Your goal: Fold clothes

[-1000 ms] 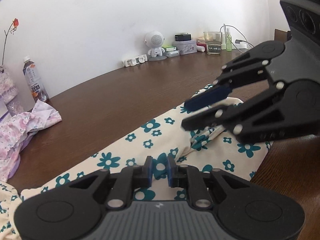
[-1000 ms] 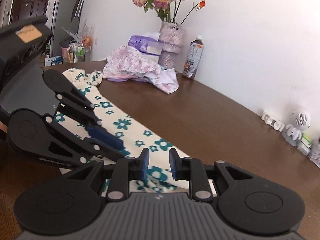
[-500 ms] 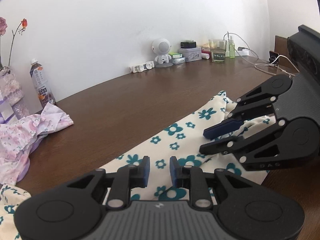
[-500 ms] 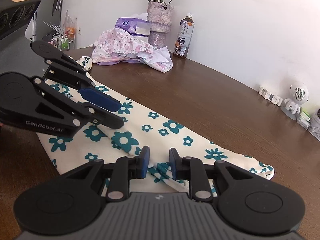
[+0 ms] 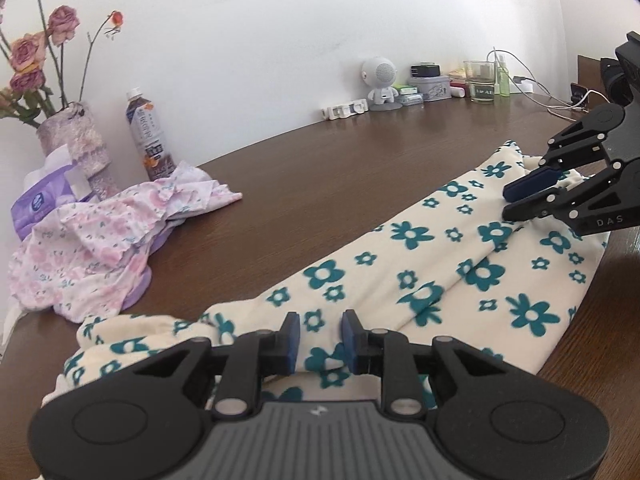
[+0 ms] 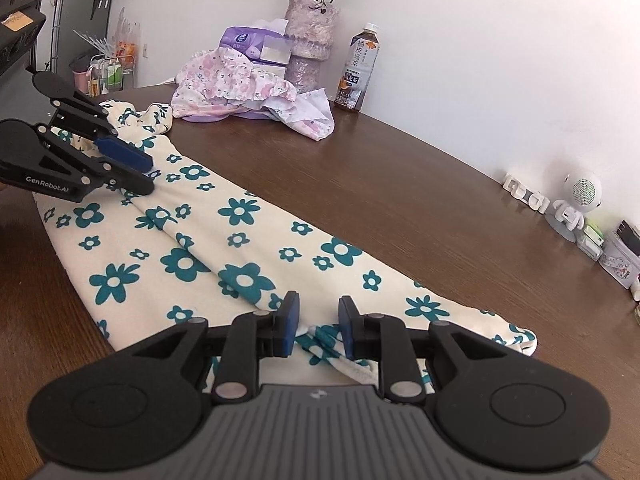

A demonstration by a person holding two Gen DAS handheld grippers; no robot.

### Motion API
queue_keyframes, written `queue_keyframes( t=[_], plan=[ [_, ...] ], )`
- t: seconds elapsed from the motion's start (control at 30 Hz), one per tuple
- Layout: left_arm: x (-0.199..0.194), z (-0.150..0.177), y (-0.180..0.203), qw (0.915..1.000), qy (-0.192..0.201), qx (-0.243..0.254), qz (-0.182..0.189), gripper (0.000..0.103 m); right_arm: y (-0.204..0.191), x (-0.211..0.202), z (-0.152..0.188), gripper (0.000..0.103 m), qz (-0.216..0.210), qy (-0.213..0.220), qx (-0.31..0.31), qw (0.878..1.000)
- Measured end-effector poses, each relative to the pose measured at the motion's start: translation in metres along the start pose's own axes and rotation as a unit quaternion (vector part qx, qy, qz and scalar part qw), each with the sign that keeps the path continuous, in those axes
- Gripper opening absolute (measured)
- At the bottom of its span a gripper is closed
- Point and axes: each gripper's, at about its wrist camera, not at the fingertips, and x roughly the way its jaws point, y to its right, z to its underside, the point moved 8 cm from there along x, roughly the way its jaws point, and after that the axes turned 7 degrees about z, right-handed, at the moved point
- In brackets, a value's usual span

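Cloth [image 5: 440, 268]: cream, teal flower print with white centres. Desk [image 5: 320, 184]: dark brown woodgrain. Far-left garment [image 5: 100, 240]: white/pink floral, lilac edge. Vase [image 5: 80, 140]: mottled lilac; roses [image 5: 32, 52] dusty pink. Tissue pack [image 5: 40, 204]: purple. Both claws black, blue pads [image 5: 294, 340]. Wall [image 5: 280, 20]: white.

table [image 5: 328, 168]: glossy wood | garment [image 5: 440, 280]: soft matt cloth (floral) | bottle [image 5: 150, 136]: plastic
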Motion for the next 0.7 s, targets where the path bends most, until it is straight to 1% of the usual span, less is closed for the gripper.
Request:
queue_keyframes(
  t=[0.13,0.2,0.23,0.27,0.3,0.33,0.37,0.47,0.53,0.6,0.7],
  plan=[
    [-0.017,0.004,-0.012,0.9998,0.014,-0.015,0.007,0.022,-0.004,0.002,-0.002,0.021,0.017,-0.01,-0.007,1.0],
    [-0.037,0.0,-0.019,0.9992,0.035,-0.017,0.007,0.023,-0.006,0.002,-0.005,0.022,0.022,-0.018,-0.013,1.0],
    [-0.047,-0.002,-0.024,0.9988,0.046,-0.016,0.0,0.025,-0.006,0.001,-0.007,0.022,0.025,-0.022,-0.013,0.999],
    [-0.058,-0.005,-0.03,0.9983,0.056,-0.015,-0.007,0.03,-0.006,-0.001,-0.011,0.022,0.025,-0.021,-0.004,0.999],
    [-0.068,-0.005,-0.037,0.9979,0.061,-0.013,-0.018,0.034,-0.007,-0.005,-0.017,0.022,0.021,-0.013,0.012,1.0],
    [-0.076,-0.005,-0.048,0.9975,0.061,-0.01,-0.033,0.04,-0.008,-0.008,-0.023,0.022,0.017,-0.004,0.027,0.999],
    [-0.084,-0.004,-0.059,0.997,0.061,-0.007,-0.047,0.042,-0.013,-0.011,-0.031,0.024,0.006,0.004,0.035,0.999],
    [-0.093,0.005,-0.095,0.996,0.038,-0.001,-0.081,0.042,-0.043,-0.011,-0.051,0.036,-0.021,0.019,0.019,0.999],
    [-0.094,0.012,-0.115,0.9959,0.018,0.003,-0.089,0.042,-0.065,-0.006,-0.063,0.037,-0.037,0.023,0.009,0.999],
    [-0.093,0.019,-0.127,0.9967,-0.001,0.012,-0.081,0.043,-0.086,0.003,-0.075,0.037,-0.053,0.026,0.008,0.998],
    [-0.085,0.032,-0.131,0.9974,-0.032,0.038,-0.052,0.045,-0.109,0.019,-0.091,0.037,-0.067,0.026,0.014,0.997]
  ],
)
